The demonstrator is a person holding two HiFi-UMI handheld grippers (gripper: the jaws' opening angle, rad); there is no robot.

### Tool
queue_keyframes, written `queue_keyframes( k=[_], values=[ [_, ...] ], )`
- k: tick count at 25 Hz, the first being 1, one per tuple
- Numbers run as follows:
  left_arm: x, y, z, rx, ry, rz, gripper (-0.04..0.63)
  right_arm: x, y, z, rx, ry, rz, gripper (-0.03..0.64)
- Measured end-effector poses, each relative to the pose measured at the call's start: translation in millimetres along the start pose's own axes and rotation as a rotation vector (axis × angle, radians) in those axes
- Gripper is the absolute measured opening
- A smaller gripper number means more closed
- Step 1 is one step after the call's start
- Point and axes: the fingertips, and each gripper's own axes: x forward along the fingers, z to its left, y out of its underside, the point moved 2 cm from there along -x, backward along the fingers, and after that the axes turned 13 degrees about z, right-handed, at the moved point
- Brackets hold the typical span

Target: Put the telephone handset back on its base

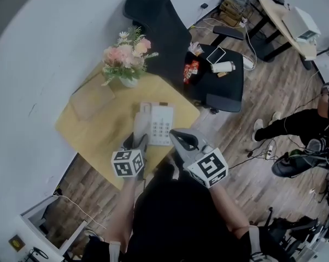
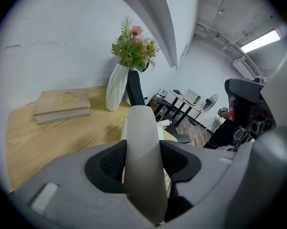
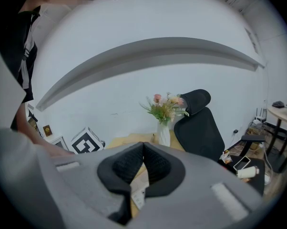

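While the left claw (image 1: 136, 141) grips the pale grey plastic handset (image 2: 142, 128) pointing twelve o'clock, the white keypad base (image 1: 163, 125) lies at one o'clock. The right claw (image 3: 143, 150) is closed and empty.

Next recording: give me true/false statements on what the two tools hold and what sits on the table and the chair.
The left tool is clamped on the handset. True.
The right tool holds the book. False: its jaws are shut on nothing, and the book lies on the table.
The vase of flowers stands upright on the table. True.
The chair seat is bare. False: a mobile phone, a bottle and snack packets lie on it.
The telephone base lies keypad up. True.
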Motion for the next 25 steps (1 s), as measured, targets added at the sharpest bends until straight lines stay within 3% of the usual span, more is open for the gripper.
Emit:
queue_keyframes(
  k=[12,25],
  values=[
    [33,-7,11,-0.009,-0.010,0.057,0.218,8,-3,-25,0.025,0.025,0.013,0.002],
    [60,-13,18,-0.023,-0.074,0.091,0.218,13,-6,-47,0.034,0.004,0.040,0.002]
  ],
)
